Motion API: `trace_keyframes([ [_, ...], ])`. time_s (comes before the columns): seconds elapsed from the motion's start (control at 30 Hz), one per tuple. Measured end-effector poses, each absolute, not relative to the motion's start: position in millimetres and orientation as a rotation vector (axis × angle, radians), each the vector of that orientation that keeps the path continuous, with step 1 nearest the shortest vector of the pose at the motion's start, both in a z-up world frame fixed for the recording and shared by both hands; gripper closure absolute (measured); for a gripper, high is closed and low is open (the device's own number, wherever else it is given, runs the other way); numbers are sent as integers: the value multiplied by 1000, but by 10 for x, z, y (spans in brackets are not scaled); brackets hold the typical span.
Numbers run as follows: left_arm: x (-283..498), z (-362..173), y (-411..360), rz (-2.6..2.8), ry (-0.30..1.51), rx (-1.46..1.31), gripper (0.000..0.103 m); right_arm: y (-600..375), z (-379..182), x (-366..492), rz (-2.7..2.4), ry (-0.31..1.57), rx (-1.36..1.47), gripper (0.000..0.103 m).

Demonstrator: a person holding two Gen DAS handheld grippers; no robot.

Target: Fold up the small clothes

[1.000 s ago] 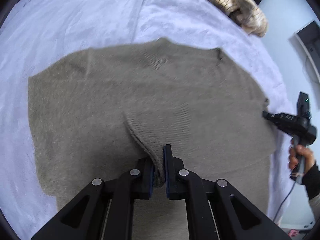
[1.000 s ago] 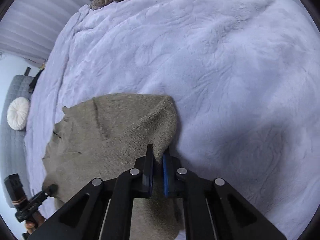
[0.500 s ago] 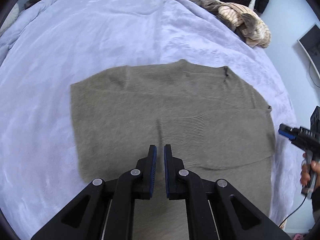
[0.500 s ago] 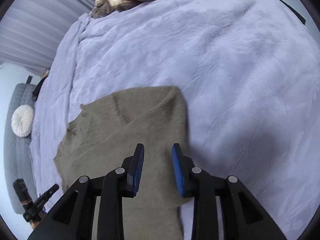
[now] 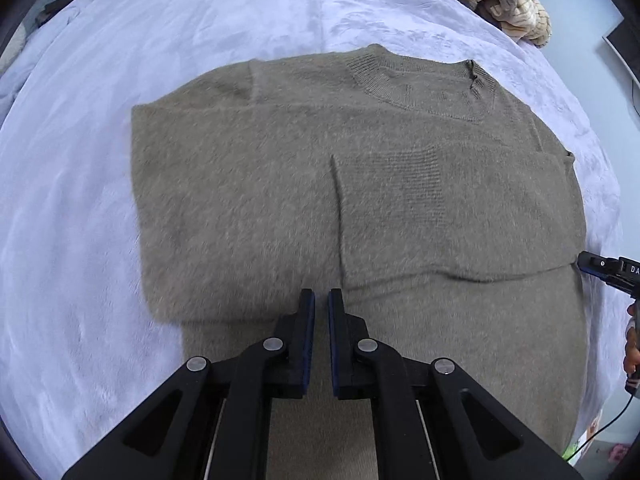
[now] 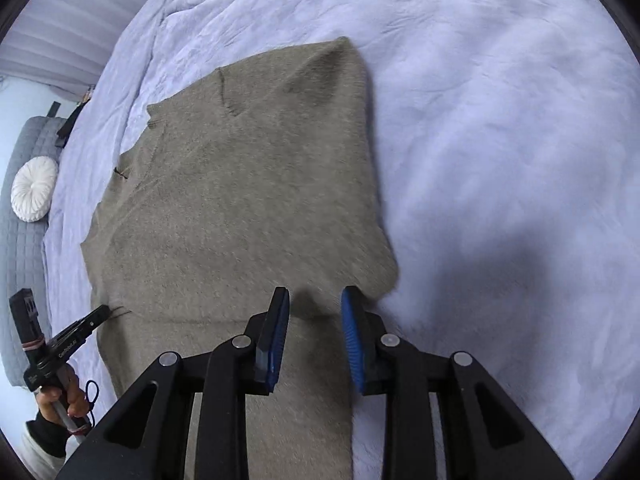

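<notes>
Ahead of the pressed-together, empty left gripper [image 5: 321, 300] and the opening, empty right gripper [image 6: 315, 300], the fuzzy taupe sweater [image 5: 360, 200] lies flat, sleeves folded in.

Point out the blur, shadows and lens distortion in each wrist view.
Left wrist view: fisheye bends the bedspread into a dome with dark corners; the sweater looks slightly smeared near the left gripper. Right wrist view: same barrel curve; a soft grey shadow lies on the bedspread to the right of the sweater, whose edge is a little blurred near the right gripper.
</notes>
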State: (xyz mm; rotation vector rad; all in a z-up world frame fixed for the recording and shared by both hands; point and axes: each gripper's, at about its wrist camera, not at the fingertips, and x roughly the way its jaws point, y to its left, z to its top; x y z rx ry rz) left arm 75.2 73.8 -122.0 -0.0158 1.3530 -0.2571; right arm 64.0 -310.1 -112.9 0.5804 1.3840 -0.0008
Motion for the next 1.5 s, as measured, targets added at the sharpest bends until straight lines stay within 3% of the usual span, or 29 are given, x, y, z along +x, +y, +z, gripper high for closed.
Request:
trace_keyframes([
  [0.07, 693, -1183, 739, -230, 1358, -2, 95, -3102, -1099, 596, -8, 1382, 615, 50],
  [0.13, 597, -1147, 756, -229, 1357, -11, 95, -3149, -1032, 491, 12, 1364, 687, 44],
  [0.43, 560, -1179, 562, -207, 1377, -64, 95, -2327, -1397, 576, 288, 1334, 1215, 43],
  [0.6, 551, -1197, 574, -191, 1384, -71, 95, -1798, -1636, 790, 288, 1340, 1293, 43],
  [0.63, 544, -1198, 590, -187, 1387, -72, 95, -1745, -1670, 811, 258, 1347, 1303, 47],
  [0.67, 539, -1196, 621, -185, 1387, -74, 95, -1724, -1686, 822, 242, 1344, 1312, 72],
  [0.7, 533, -1192, 636, -182, 1385, -75, 95, -1717, -1692, 834, 237, 1346, 1316, 89],
  [0.73, 529, -1189, 650, -181, 1382, -75, 95, -1705, -1678, 833, 238, 1345, 1313, 94],
  [0.97, 507, -1281, 717, -160, 1410, -70, 95, -1683, -1719, 773, 222, 1404, 1220, 94],
  [1.1, 498, -1270, 729, -163, 1413, -63, 95, -1671, -1569, 801, 274, 1432, 1165, 81],
  [1.17, 508, -1263, 732, -162, 1413, -65, 95, -1667, -1418, 808, 305, 1410, 1113, 48],
  [1.2, 511, -1264, 750, -162, 1413, -66, 95, -1683, -1343, 809, 314, 1384, 1086, 43],
  [1.5, 584, -1250, 639, -172, 1408, -46, 95, -1954, -1263, 905, 176, 1330, 880, 46],
])
